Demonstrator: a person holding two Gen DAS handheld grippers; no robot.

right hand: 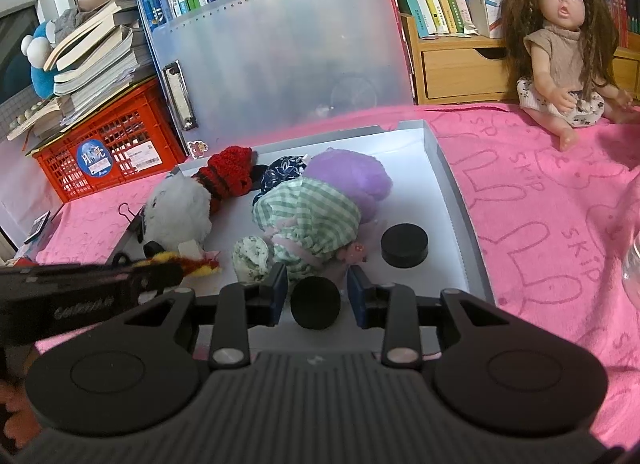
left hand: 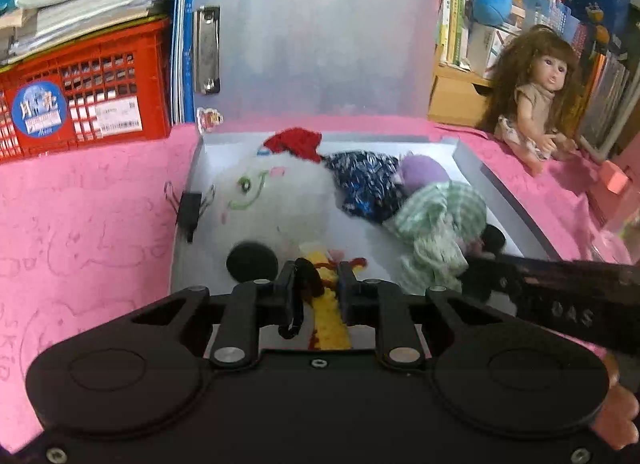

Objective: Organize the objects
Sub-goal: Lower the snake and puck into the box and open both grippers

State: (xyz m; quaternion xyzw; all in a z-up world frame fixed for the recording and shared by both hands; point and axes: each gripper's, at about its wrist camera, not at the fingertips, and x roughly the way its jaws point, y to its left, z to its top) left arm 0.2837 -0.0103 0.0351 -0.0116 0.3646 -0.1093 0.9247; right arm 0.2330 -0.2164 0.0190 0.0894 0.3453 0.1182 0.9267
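Plush toys: a heap of soft items lies inside the shallow white tray (right hand: 448,168), which sits on the pink cloth of the tabletop (right hand: 540,204); the grouping reads as a collection point for sorting.
White plush (right hand: 176,212): fluffy, rounded, embroidered face; it leans at the tray's left side, a red knitted hat (right hand: 228,168) lying against it.
Green checked cloth (right hand: 308,212): thin woven fabric, crumpled over a purple plush (right hand: 352,176) and a dark blue patterned piece (right hand: 280,174).
Yellow toy (left hand: 330,304): fuzzy, elongated, with red and dark trim; held low over the tray's near edge.
Left gripper (left hand: 318,288): fingers closed in on the yellow toy, pinching it.
Black discs: two hard, smooth, flat pucks; one (right hand: 404,250) rests on bare tray floor, the other (right hand: 315,302) sits between the right fingers.
Right gripper (right hand: 316,296): fingers set either side of the disc with visible gaps; spread, not yet clamping.
Translucent clipboard (right hand: 280,56): stiff frosted plastic with a metal clip, stood upright behind the tray.
Doll (right hand: 560,44): vinyl skin, long brown hair; seated outside the tray, well apart.
Judgement: both items appear about to be repositioned within the tray.
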